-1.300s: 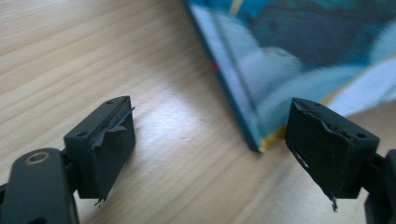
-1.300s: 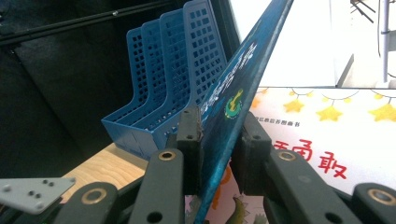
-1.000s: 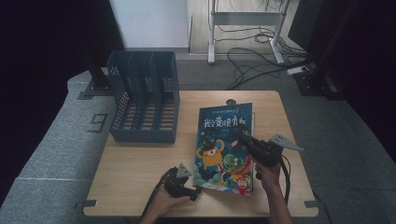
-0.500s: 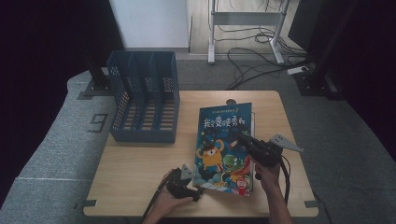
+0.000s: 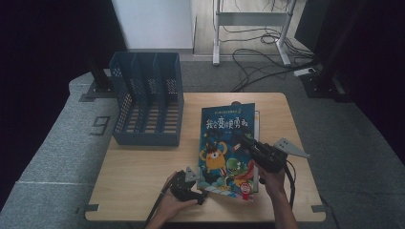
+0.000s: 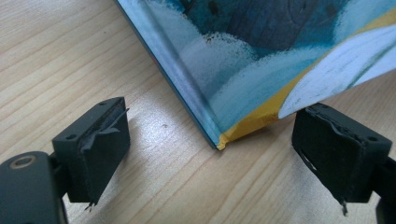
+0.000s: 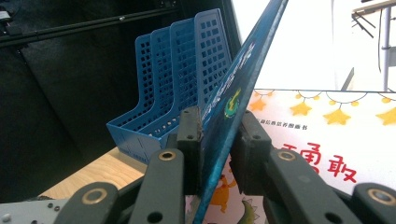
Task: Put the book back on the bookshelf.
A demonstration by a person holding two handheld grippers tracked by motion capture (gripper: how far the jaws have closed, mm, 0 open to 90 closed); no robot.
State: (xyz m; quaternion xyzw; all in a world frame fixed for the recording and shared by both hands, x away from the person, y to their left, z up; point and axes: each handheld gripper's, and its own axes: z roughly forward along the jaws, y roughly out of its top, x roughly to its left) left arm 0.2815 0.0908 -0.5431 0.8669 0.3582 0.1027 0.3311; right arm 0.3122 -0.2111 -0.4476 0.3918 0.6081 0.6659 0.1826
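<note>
We work at a wooden table (image 5: 143, 176) with a picture book (image 5: 228, 143) lying right of centre, its colourful cover facing up and its title end pointing away from us. Our right gripper (image 5: 241, 138) comes in over the book's right side, and in the right gripper view its jaws are clamped on the edge of the book's blue cover (image 7: 233, 100), which stands lifted and tilted between the two pads; beneath it we see a second book (image 7: 336, 135) of the same kind, white with yellow stars and red lettering.

Our left gripper (image 5: 197, 177) sits at the near left corner of the book, held low over the table. In the left gripper view its jaws stand well apart, one on each side of that corner (image 6: 224, 140), which rests on the wood between them; the pads do not press on it, though the right-hand pad (image 6: 336, 149) lies just beside the cover's lower edge.

A blue file rack (image 5: 148, 102) with three compartments stands on the table's far left part, well apart from the book and both grippers
</note>
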